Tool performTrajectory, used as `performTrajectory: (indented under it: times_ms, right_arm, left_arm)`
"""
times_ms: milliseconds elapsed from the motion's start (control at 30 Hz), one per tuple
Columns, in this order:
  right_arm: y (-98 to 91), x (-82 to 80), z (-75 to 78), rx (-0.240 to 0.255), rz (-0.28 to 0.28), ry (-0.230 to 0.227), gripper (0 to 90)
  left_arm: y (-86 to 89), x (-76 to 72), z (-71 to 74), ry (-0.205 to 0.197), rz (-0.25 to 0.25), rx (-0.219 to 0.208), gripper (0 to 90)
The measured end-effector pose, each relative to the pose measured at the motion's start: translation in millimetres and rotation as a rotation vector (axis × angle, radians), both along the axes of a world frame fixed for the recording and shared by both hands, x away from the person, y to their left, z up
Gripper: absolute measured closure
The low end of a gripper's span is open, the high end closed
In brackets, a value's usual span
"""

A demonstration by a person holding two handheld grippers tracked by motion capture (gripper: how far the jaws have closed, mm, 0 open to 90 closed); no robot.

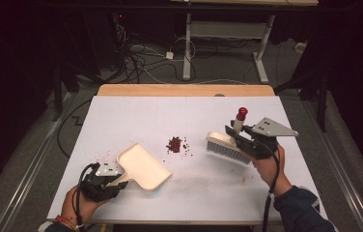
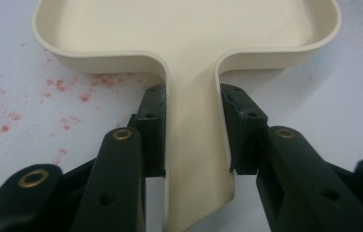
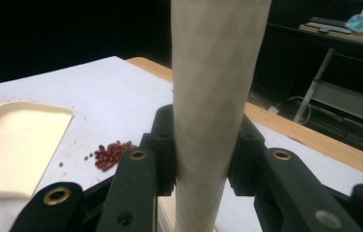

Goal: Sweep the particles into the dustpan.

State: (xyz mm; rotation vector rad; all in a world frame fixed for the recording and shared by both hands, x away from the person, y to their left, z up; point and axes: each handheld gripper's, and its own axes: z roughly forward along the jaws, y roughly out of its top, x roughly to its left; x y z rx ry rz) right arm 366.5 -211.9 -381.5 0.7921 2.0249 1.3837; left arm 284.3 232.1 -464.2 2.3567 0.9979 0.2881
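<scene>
Red beans (image 1: pixel 174 144) lie in a small heap near the middle of the white table (image 1: pixel 121 111), with a few darker specks scattered just to their right. In the right gripper view the same heap (image 3: pixel 110 155) sits on the white surface between the dustpan and the brush handle.

Left of the heap and nearer the person, a cream dustpan (image 1: pixel 143 166) rests on the table, its open lip turned toward the beans but well apart from them. The left gripper (image 1: pixel 103 181) holds the pan by its short handle: in the left gripper view the black fingers (image 2: pixel 153 130) press flat against both sides of the cream handle (image 2: pixel 191 145), closed firmly on it. Faint red stains (image 2: pixel 63 87) mark the table just beside the pan's back wall.

Right of the heap, a hand brush (image 1: pixel 228 147) is held with its pale bristles pointing down at the table and its red-capped handle end rising toward the far side. The right gripper (image 1: pixel 247 142) is clamped on the brush handle; in the right gripper view the handle (image 3: pixel 213 96) stands upright between the two jaws, which close against it on either side. The brush head is near the beans but not touching them.

A wooden strip (image 1: pixel 184 90) borders the table's far edge, and beyond it cables (image 1: pixel 141 60) trail across a grey floor.
</scene>
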Motion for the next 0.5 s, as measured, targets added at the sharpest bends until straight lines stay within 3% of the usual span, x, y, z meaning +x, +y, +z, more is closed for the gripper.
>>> performTrajectory:
  times_ms: [67,167,367,400,500]
  right_arm:
    - [3.2,3.5,-0.6,0.004,0.006,0.006,69.8]
    - [22.4,22.3,2.0,0.01,-0.007,0.018,69.9]
    - [51.2,47.3,5.4,0.003,-0.042,-0.003,69.9]
    - [62.1,56.4,4.1,-0.014,-0.071,-0.013,69.9]
    - [70.6,65.0,1.0,-0.016,-0.087,-0.025,69.9]
  left_arm:
    - [0.8,0.9,-0.7,0.005,0.0,-0.01,63.4]
    - [1.1,1.8,-2.0,0.005,0.0,-0.015,63.4]
    - [-1.2,6.8,-2.8,0.012,-0.013,-0.008,63.4]
    - [-1.7,8.5,-3.5,0.013,-0.017,-0.004,63.4]
    - [-2.0,11.7,-5.0,0.02,-0.02,-0.006,63.4]
